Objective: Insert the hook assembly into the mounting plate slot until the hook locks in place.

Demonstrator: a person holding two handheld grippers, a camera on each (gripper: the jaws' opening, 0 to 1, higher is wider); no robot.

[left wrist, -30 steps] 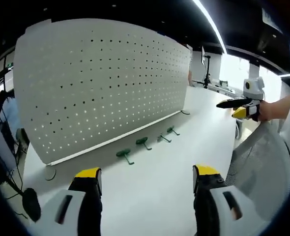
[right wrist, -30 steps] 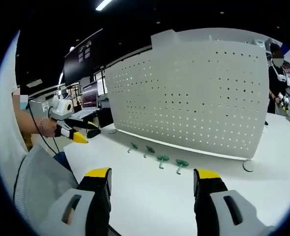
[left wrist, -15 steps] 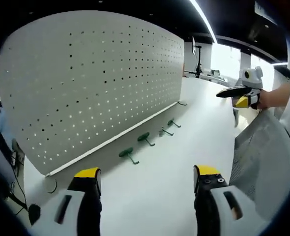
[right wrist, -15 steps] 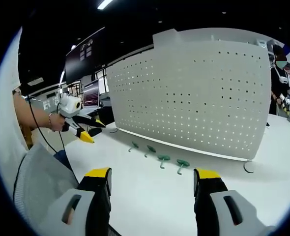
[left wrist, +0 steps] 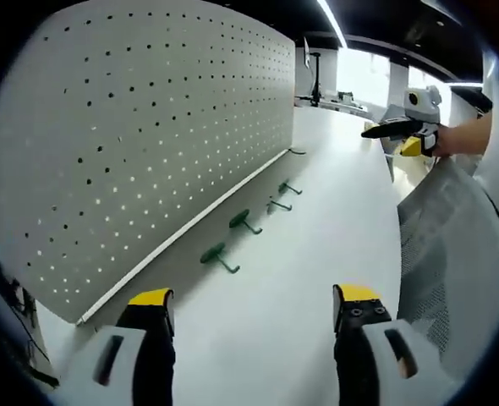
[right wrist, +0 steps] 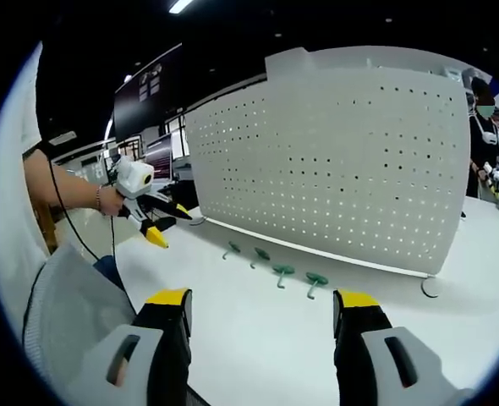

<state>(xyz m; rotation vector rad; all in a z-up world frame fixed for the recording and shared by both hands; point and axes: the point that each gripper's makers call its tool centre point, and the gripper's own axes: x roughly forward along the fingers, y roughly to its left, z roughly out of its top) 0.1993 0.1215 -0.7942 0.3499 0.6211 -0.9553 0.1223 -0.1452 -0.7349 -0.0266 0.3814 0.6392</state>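
Observation:
Several green hooks lie in a row on the white table before the upright white pegboard (left wrist: 148,127), among them the nearest hook (left wrist: 217,254) and one further along (left wrist: 243,222). In the right gripper view the same row runs from one hook (right wrist: 232,249) to another (right wrist: 315,279) below the pegboard (right wrist: 334,161). My left gripper (left wrist: 254,303) is open and empty, short of the nearest hook. My right gripper (right wrist: 262,303) is open and empty too, back from the row. The left gripper (right wrist: 169,224) also hangs in a hand above the table's left end.
A grey mesh chair back (left wrist: 452,254) stands close on the right, seen again in the right gripper view (right wrist: 72,313). The right gripper (left wrist: 397,131) is held in a hand at upper right. The pegboard rests on a round foot (right wrist: 430,288). A person (right wrist: 482,127) stands beyond its far end.
The left gripper has moved forward toward the pegboard and the hooks, which now look larger. In the right gripper view it has come right and lower. The hooks lie as before.

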